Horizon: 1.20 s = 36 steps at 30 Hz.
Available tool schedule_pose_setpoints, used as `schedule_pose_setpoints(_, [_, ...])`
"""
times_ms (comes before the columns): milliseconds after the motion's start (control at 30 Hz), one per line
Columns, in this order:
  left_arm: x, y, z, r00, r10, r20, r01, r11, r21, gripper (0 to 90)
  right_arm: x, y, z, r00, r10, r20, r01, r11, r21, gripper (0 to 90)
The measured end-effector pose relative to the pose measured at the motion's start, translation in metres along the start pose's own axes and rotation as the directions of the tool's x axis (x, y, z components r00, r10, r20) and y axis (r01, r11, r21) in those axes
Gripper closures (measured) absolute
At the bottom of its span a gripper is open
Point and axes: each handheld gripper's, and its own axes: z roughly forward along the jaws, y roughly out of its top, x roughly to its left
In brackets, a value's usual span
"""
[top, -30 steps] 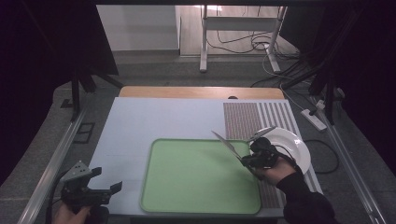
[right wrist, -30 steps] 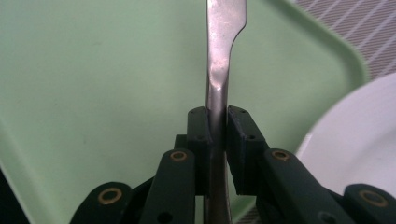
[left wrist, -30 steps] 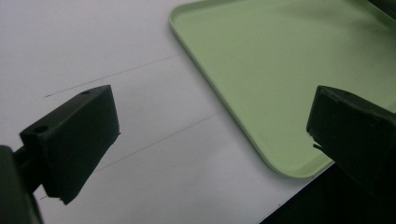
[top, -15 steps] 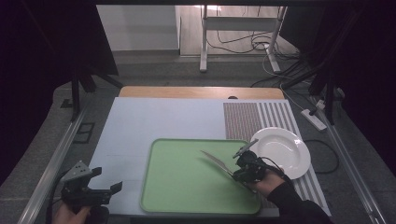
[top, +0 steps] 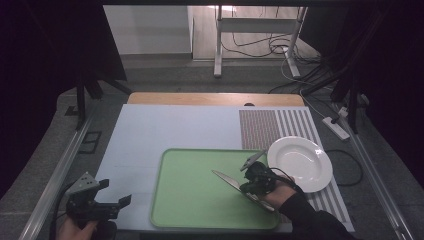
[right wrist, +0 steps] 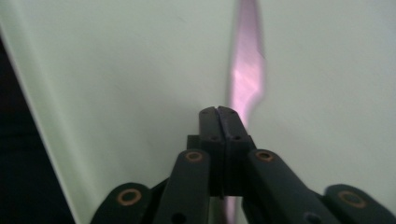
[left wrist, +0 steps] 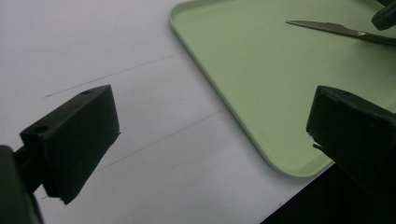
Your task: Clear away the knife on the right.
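Right gripper [top: 256, 184] clamped on knife [top: 227, 179], blade over green tray [top: 190, 200] near its right edge. Left gripper [top: 107, 202] wide open, empty, at table's near-left corner. Likely step: placing knife on tray; next: lower, release.

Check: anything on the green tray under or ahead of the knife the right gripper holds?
Nothing visible. The right gripper is shut on the knife, over the green tray, whose surface is bare. The white plate sits beside the tray, apart.
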Motion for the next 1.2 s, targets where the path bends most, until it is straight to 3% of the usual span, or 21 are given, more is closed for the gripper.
schedule_pose_setpoints(100, [0.0, 0.0, 0.0, 1.0, 0.001, -0.002, -0.001, 1.0, 0.002, 2.5, 0.007, 0.013, 0.011, 0.9988, -0.041, -0.027, 0.041, 0.999, -0.009, 90.0])
schedule_pose_setpoints(200, [0.0, 0.0, 0.0, 1.0, -0.001, -0.002, 0.001, 1.0, 0.002, 2.5, 0.01, 0.024, 0.023, 0.9952, -0.096, -0.016, 0.097, 0.995, 0.011, 90.0])
schedule_pose_setpoints(333, [0.0, 0.0, 0.0, 1.0, -0.001, -0.002, 0.001, 1.0, 0.002, 2.5, 0.005, 0.03, 0.039, 0.9915, -0.129, 0.02, 0.127, 0.99, 0.067, 90.0])
schedule_pose_setpoints(367, [0.0, 0.0, 0.0, 1.0, -0.001, -0.003, 0.001, 1.0, 0.002, 2.5, 0.003, 0.029, 0.039, 0.9935, -0.114, 0.011, 0.113, 0.992, 0.058, 90.0])
schedule_pose_setpoints(567, [0.0, -0.001, 0.0, 1.0, 0.001, -0.004, -0.001, 1.0, 0.002, 2.6, -0.014, 0.02, 0.029, 0.9928, -0.08, 0.089, 0.073, 0.994, 0.08, 90.0])
schedule_pose_setpoints(733, [0.0, 0.0, 0.0, 1.0, 0.003, -0.005, -0.003, 1.0, 0.003, 2.6, -0.033, 0.008, 0.02, 0.9916, -0.005, 0.129, -0.003, 0.998, 0.066, 90.0])
schedule_pose_setpoints(867, [-0.001, 0.0, 0.0, 1.0, 0.004, -0.005, -0.004, 1.0, 0.004, 2.6, -0.046, 0.002, 0.015, 0.9922, 0.041, 0.118, -0.047, 0.998, 0.05, 90.0])
schedule_pose_setpoints(1200, [-0.001, 0.0, 0.0, 1.0, 0.006, -0.007, -0.006, 1.0, 0.005, 2.7, -0.054, 0.005, 0.016, 0.9902, 0.044, 0.133, -0.048, 0.998, 0.029, 90.0])
